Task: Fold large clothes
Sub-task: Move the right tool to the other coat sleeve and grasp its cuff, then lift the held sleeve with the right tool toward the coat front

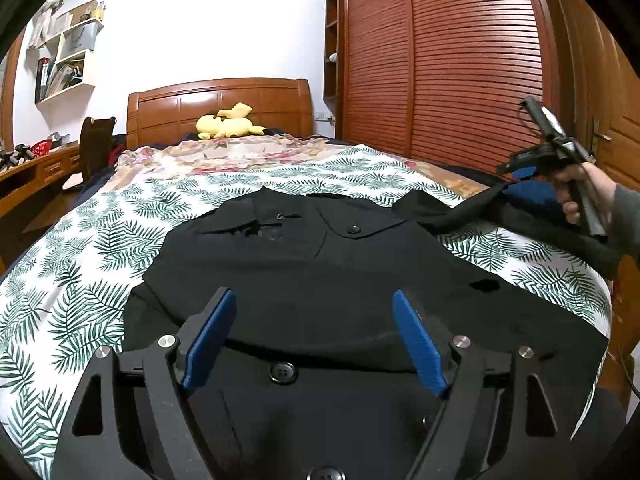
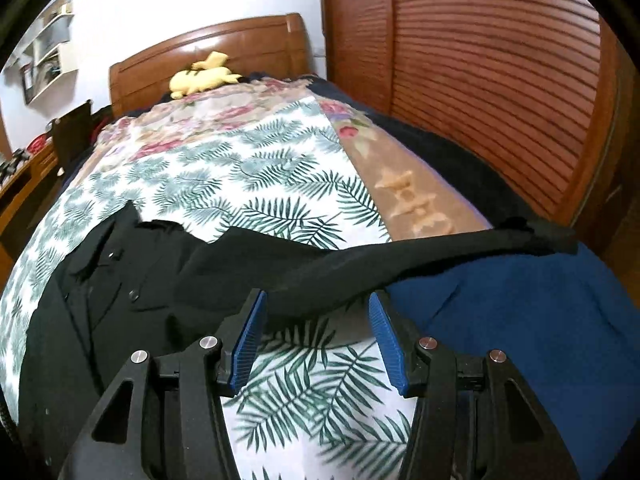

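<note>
**Me:** Across the bed (image 1: 100, 248), on the leaf-print sheet, I have the black coat (image 1: 320, 272) spread flat, front up, its buttons showing. My left camera takes in nearly the whole body of it. The louvred wardrobe (image 1: 460, 72) fills the wall on the right.

**Colleague:** And the right camera?

**Me:** Mostly the coat's sleeve (image 2: 360, 256), stretched out sideways over the sheet toward the bed's right edge, its end lying on a blue blanket (image 2: 520, 312). The left view shows only a strip of that blanket. The right view also shows a tan blanket (image 2: 404, 184) with a pale pattern, which the left camera barely catches.

**Colleague:** Grippers?

**Me:** My left gripper (image 1: 314, 336) is released, blue pads spread wide above the coat's lower front, nothing between them. My right gripper (image 2: 316, 336) is also apart, roughly half spread, hanging over the sheet just short of the sleeve; the cloth crosses beyond the fingertips, not pinched.

**Colleague:** Can either see the other?

**Me:** Only the left one: it shows the right gripper from outside, held in the hand (image 1: 580, 192) at the far right, raised over the sleeve.

**Colleague:** Small things?

**Me:** A yellow plush toy (image 1: 230, 122) by the headboard (image 1: 220, 104), in both views.
</note>
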Tool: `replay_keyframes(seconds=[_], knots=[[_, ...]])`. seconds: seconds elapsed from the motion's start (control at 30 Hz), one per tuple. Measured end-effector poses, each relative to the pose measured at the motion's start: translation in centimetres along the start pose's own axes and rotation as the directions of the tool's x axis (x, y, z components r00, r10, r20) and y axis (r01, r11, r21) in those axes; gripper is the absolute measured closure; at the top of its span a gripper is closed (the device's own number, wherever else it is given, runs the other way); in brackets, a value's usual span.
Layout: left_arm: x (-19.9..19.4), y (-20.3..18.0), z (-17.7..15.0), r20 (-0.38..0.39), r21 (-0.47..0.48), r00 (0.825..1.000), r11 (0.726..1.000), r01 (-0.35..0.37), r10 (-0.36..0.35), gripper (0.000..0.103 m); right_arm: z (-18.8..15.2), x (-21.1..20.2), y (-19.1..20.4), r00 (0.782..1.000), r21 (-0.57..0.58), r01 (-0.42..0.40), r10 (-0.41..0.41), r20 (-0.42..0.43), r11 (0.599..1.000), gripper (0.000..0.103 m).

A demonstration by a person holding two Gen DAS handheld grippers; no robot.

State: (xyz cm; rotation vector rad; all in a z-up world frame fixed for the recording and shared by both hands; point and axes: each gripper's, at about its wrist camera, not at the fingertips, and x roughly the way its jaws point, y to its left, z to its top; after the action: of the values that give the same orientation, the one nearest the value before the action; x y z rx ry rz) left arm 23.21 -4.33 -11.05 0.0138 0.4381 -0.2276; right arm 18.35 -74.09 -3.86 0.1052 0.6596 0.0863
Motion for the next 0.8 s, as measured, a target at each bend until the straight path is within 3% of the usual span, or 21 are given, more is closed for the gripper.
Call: replay_keyframes(seconds=[0.2,0.37,0.43,0.5,0.53,0.6,0.8], knots=[[0.2,1.5,0.0,-0.037,-0.036,0.999,0.999,0.02,-0.021,0.022,0.7,4.6,0.0,0.993,0.101,-0.034,0.045,-0.111,0.994,0.048],[0.7,2.7,-0.1,-0.046,-0.075,0.999,0.997,0.016,-0.02,0.022,2.0,6.6,-0.5,0.994,0.143,-0.02,0.035,-0.103,0.989,0.048],[1.1,3.1,-0.3,-0.057,-0.093,0.998,0.995,0.026,-0.031,0.022,2.3,7.2,-0.7,0.995,0.149,0.005,0.01,-0.104,0.989,0.063],[1.2,3.4,-0.5,-0.064,-0.102,0.997,0.994,0.037,-0.044,0.022,2.9,7.6,-0.5,0.994,0.135,0.024,-0.01,-0.108,0.991,0.094],[1.3,3.4,-0.5,-0.064,-0.104,0.997,0.994,0.038,-0.045,0.022,3.0,7.6,0.2,0.995,0.119,0.035,-0.023,-0.097,0.992,0.101],[1.4,3.3,-0.6,-0.066,-0.104,0.997,0.994,0.038,-0.045,0.022,3.2,7.0,1.8,0.999,0.072,0.036,-0.033,-0.043,0.997,0.103],[1.3,2.9,-0.8,-0.074,-0.084,0.996,0.996,0.034,-0.04,0.022,3.6,2.4,7.8,0.993,-0.103,-0.092,0.099,0.058,0.99,0.103]])
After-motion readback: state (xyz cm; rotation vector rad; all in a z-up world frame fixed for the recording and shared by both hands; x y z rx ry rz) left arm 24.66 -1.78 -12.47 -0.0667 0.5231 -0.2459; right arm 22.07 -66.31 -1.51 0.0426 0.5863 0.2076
